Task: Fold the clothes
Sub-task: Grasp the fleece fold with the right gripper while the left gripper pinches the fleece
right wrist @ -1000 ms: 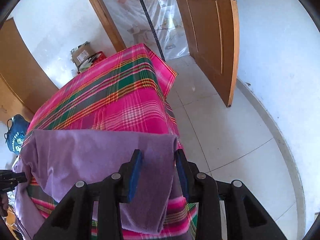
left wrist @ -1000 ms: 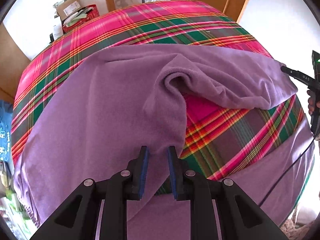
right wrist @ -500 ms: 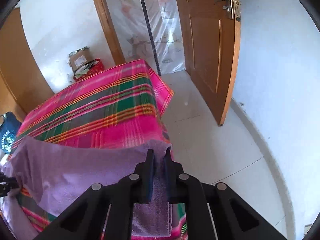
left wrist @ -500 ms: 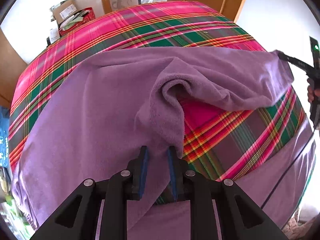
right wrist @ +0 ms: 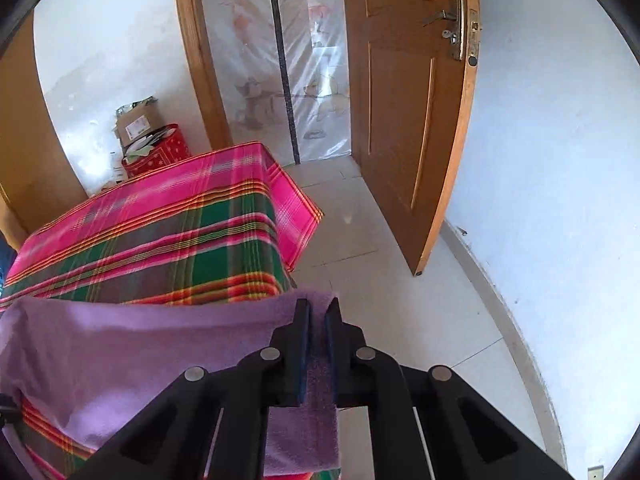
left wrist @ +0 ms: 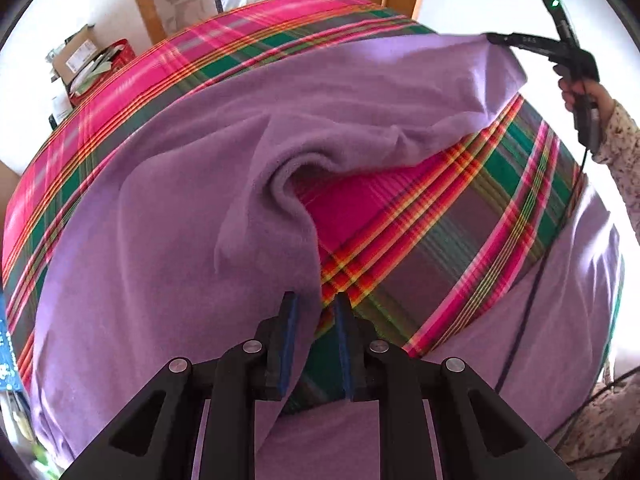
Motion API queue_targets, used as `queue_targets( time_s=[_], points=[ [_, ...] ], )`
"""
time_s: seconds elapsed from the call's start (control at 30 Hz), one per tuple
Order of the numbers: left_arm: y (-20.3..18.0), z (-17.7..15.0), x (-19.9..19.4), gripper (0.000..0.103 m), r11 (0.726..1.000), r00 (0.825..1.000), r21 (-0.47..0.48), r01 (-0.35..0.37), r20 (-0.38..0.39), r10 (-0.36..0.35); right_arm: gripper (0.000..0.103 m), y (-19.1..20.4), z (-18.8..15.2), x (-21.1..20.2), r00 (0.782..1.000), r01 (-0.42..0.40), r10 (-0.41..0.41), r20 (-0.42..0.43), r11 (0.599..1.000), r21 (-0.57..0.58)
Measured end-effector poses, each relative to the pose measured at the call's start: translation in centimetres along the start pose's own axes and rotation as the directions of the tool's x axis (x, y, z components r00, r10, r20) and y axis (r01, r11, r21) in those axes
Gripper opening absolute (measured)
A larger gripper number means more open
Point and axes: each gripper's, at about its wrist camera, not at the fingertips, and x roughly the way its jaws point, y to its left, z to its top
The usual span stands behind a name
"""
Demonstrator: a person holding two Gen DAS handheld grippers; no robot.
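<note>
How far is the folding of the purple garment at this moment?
Done: the purple garment is spread over the plaid cloth. In hand: the right gripper is closing on one corner and lifts it; the left gripper straddles another edge. Left: every fold.

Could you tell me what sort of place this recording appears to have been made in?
Most likely a room in a home. A purple garment lies on a surface under a bright plaid cloth, a wooden door stands open onto a tiled floor, and a cardboard box sits by the wall.
</note>
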Motion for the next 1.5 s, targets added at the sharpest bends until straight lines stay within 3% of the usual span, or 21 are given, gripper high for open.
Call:
queue_targets(
  time_s=[0.23, 0.47, 0.6, 0.67, 0.8, 0.87, 1.0, 1.07, 1.13, 1.27, 1.43, 1.5],
  points=[
    [0.2, 0.6, -1.4, 0.019, 1.000, 0.999, -0.024, -0.007, 0.045, 0.008, 0.008, 0.2, 1.0, 1.6, 0.999, 0.052, -0.052, -0.002, 0.999, -0.014],
    [0.4, 0.9, -0.5, 0.021, 0.999, 0.999, -0.019, -0.029, 0.023, 0.029, 0.008, 1.0, 2.8, 3.8, 0.995, 0.095, -0.096, -0.020, 0.995, -0.025],
    [0.6, 0.8, -0.4, 0.022, 0.996, 0.996, -0.034, -0.086, 0.021, 0.087, 0.008, 2.0, 3.1, 5.0, 0.994, 0.095, -0.098, -0.058, 0.994, -0.053],
    [1.2, 0.6, -0.4, 0.027, 0.995, 0.997, -0.067, -0.074, 0.019, 0.076, 0.009, 1.8, 2.7, 5.0, 0.991, 0.103, -0.107, -0.078, 0.993, -0.050],
    [1.9, 0.1, 0.3, 0.029, 0.992, 0.999, -0.122, -0.034, -0.018, 0.032, 0.016, 1.6, 2.0, 2.6, 0.996, 0.078, -0.080, -0.034, 0.996, -0.049],
    [1.6, 0.1, 0.2, 0.029, 0.992, 1.000, -0.123, -0.022, -0.009, 0.021, 0.029, 1.6, 1.6, 0.8, 0.999, 0.048, -0.049, -0.002, 0.998, -0.051],
    [1.3, 0.2, 0.4, 0.029, 0.991, 1.000, -0.134, -0.007, -0.002, 0.006, 0.032, 1.8, -0.4, -2.2, 1.000, -0.006, 0.006, 0.009, 1.000, -0.030],
    [1.0, 0.2, 0.5, 0.031, 0.992, 1.000, -0.129, -0.016, 0.001, 0.016, 0.035, 2.4, -1.8, -3.4, 0.996, -0.087, 0.087, 0.004, 0.996, -0.032],
    [0.8, 0.3, 0.6, 0.032, 0.992, 1.000, -0.124, -0.023, -0.002, 0.023, 0.040, 3.6, -3.1, -3.8, 0.987, -0.161, 0.160, -0.026, 0.984, -0.078],
    [0.6, 0.6, 0.7, 0.032, 0.989, 0.999, -0.145, -0.035, -0.006, 0.034, 0.040, 5.6, -5.4, -2.4, 0.970, -0.206, 0.196, -0.140, 0.977, -0.056],
    [-0.2, 0.4, 0.6, 0.030, 0.991, 0.999, -0.124, -0.051, 0.011, 0.053, 0.040, 4.3, -5.4, -1.9, 0.984, -0.131, 0.145, -0.103, 0.983, 0.131],
    [-0.2, 0.3, 0.5, 0.017, 0.991, 0.999, -0.129, -0.033, 0.018, 0.035, 0.040, 3.6, -5.2, -1.8, 0.988, -0.097, 0.118, -0.103, 0.977, 0.190]
  ],
)
